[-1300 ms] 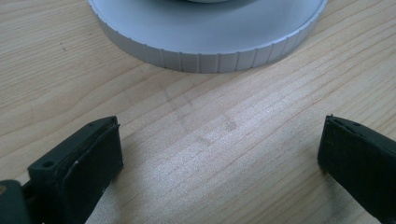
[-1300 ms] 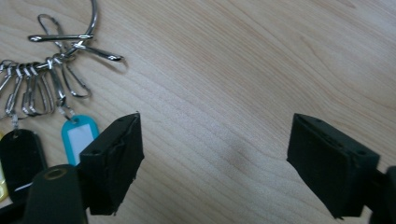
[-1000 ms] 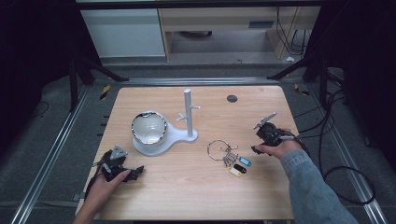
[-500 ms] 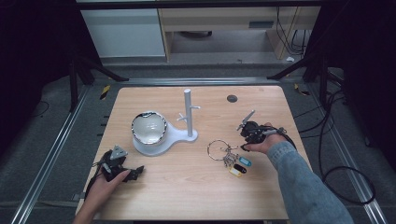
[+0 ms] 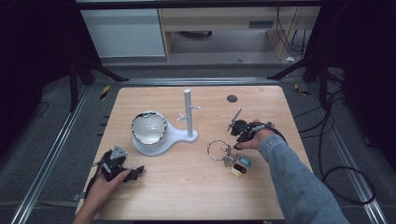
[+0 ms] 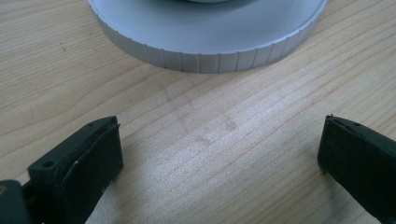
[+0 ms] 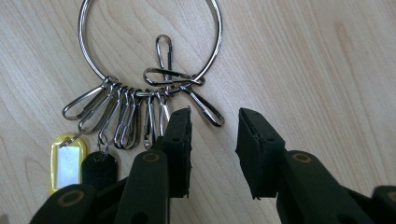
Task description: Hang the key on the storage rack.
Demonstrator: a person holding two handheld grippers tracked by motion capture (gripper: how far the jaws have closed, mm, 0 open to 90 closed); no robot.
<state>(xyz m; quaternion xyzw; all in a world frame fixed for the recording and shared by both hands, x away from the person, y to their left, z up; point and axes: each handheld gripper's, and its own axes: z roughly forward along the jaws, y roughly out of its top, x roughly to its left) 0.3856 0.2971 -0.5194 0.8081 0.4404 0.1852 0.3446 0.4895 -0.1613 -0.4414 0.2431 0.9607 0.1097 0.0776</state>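
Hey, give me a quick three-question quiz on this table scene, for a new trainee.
1. True or false: the right gripper has its pads pressed on the key ring.
2. Which tag lies beside the black tag? A yellow, B red, C green.
3. What does the left gripper face?

Key:
1. False: the jaws have just been closing, with bare wood between them.
2. A, the yellow tag.
3. The white stand base.

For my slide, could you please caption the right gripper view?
Right tongs, part open, poised over the wooden table beside the key ring and its clips.
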